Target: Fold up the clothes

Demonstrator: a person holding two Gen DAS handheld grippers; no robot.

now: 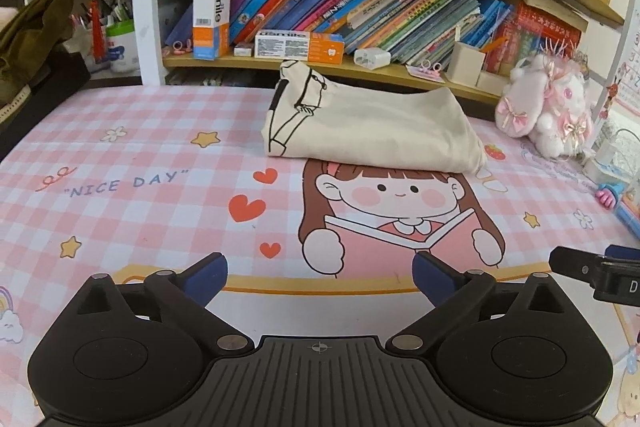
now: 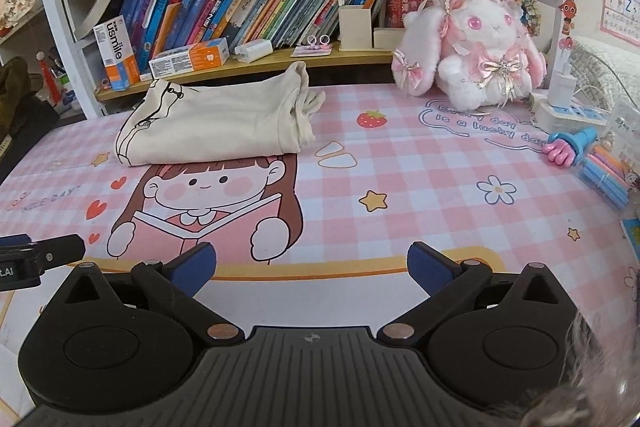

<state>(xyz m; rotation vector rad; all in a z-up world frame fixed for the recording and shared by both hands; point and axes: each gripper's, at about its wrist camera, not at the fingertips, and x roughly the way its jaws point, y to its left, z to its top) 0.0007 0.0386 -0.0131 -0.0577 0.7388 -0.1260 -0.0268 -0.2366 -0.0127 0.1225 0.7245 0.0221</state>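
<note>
A cream garment with a black line print [image 1: 368, 123] lies folded into a compact bundle at the back of the pink checked desk mat [image 1: 152, 163], just above the cartoon girl's head. The right wrist view shows the same cream garment [image 2: 216, 119] at the back left of the desk mat [image 2: 420, 187]. My left gripper [image 1: 320, 271] hovers near the mat's front edge, well short of the garment, open with nothing between its blue pads. My right gripper [image 2: 312, 263] is beside it, open and empty too. The right gripper's side [image 1: 592, 271] shows at the right edge of the left wrist view, and the left gripper's side [image 2: 40, 255] at the left edge of the right wrist view.
A bookshelf [image 1: 360, 7] full of leaning books and toothpaste boxes runs along the back. A pink plush rabbit [image 2: 472, 59] sits at the back right, beside a power strip [image 2: 568, 111] and a pack of markers [image 2: 604, 175]. An olive cloth [image 1: 32, 35] lies at far left.
</note>
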